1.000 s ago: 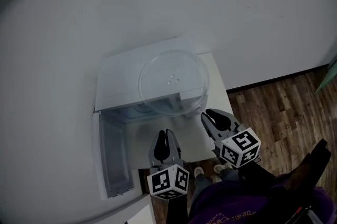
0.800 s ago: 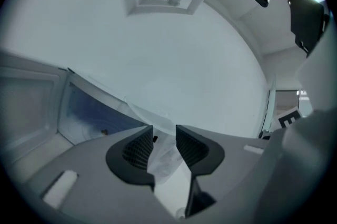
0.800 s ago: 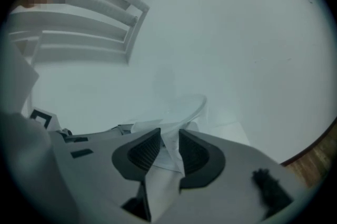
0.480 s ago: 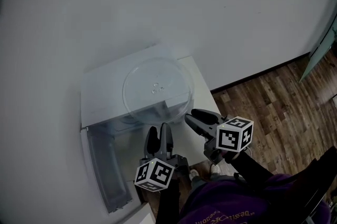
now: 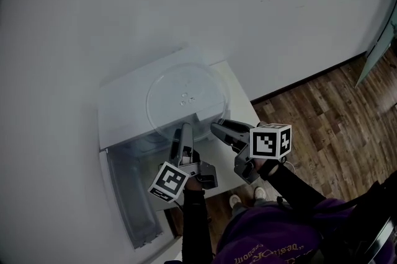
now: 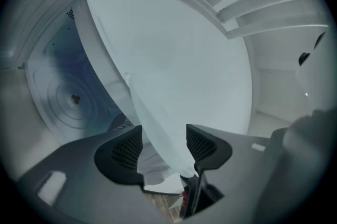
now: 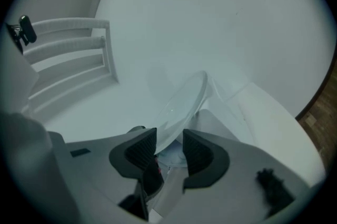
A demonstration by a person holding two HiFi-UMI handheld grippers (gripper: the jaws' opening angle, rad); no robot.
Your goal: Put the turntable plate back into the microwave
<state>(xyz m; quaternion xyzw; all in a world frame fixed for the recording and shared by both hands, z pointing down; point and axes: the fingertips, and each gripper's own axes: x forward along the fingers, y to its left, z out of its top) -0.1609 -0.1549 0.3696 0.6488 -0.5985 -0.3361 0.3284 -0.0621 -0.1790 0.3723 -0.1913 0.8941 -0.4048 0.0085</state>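
Note:
The clear glass turntable plate (image 5: 186, 98) lies flat on top of the white microwave (image 5: 121, 109), its front rim jutting out over the open cavity (image 6: 73, 97). Both grippers are rolled on their sides. My left gripper (image 5: 184, 132) (image 6: 164, 146) has just been opening its jaws. They now straddle the plate's rim (image 6: 158, 128), with a gap on one side. My right gripper (image 5: 217, 127) (image 7: 169, 148) has also just been opening, and the plate's rim (image 7: 184, 99) runs between its pads. Neither gripper clamps the glass.
The microwave door (image 5: 127, 201) hangs open at the lower left. The microwave stands on a small white table (image 5: 243, 92) against a white wall. Brown wood floor (image 5: 322, 114) lies to the right. The person's feet show below the table edge.
Both grippers have moved up to the plate's front rim and rolled onto their sides. Their jaws went from nearly shut to wide, and the rim now sits between each pair.

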